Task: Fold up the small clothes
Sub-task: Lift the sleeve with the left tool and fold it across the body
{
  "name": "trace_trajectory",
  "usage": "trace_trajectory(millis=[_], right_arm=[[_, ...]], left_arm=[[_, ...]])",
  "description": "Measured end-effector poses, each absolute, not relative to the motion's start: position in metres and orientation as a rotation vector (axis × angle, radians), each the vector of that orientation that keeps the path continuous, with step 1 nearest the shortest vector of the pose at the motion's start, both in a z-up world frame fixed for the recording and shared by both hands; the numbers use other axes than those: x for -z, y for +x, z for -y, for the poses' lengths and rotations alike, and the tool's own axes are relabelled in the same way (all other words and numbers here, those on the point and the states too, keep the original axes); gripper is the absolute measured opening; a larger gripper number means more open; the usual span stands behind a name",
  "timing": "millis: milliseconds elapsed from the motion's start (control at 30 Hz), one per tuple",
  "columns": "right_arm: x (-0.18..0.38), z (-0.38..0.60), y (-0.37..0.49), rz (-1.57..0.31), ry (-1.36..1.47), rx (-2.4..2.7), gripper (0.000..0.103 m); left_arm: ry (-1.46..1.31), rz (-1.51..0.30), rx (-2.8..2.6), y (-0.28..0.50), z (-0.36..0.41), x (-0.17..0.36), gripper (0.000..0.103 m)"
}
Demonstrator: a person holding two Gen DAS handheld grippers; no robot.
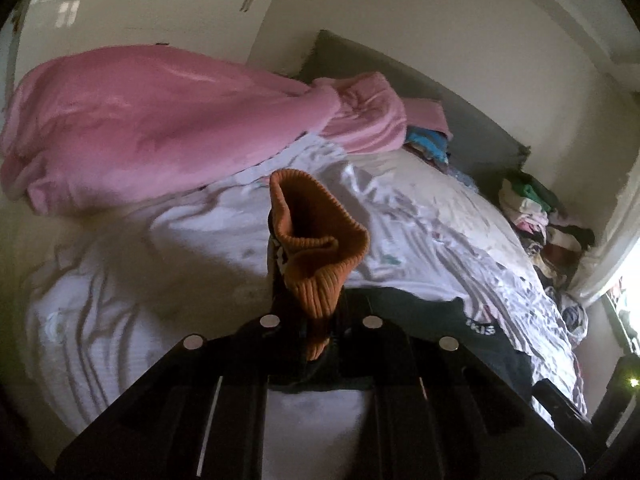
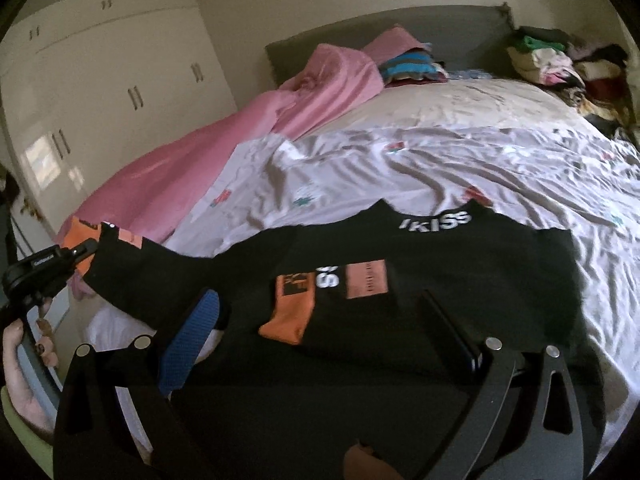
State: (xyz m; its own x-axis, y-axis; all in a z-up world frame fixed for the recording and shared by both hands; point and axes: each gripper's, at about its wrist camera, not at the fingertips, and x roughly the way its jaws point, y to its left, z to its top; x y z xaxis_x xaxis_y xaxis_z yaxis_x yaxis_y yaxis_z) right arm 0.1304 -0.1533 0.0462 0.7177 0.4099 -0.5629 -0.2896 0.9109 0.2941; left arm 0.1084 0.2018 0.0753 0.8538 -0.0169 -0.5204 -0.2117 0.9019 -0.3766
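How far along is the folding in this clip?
Early. Folded piles sit by the headboard. In hand: the left tool is shut on the orange ribbed cuff of the black sweatshirt; the right tool is open. The sweatshirt's body lies spread, unfolded.

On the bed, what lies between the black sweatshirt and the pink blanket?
Only wrinkled white sheet with small coloured prints lies between the black sweatshirt and the pink blanket. The right wrist view shows this stretch best.
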Motion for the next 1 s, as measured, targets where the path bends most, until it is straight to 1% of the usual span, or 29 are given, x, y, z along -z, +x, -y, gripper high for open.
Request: trace_trajectory(millis=[400, 1000], right_arm=[[-0.053, 0.224, 0.116, -0.627, 0.266, -0.301, 0.099], [-0.033, 0.297, 0.103, -0.632, 0.343, -0.202, 0.099]], left_arm=[[-0.352, -0.52, 0.005, 0.123, -0.125, -0.105, 0.003], [-0.278, -0.613, 0.162, 0.154, -0.033, -0.083, 0.003]])
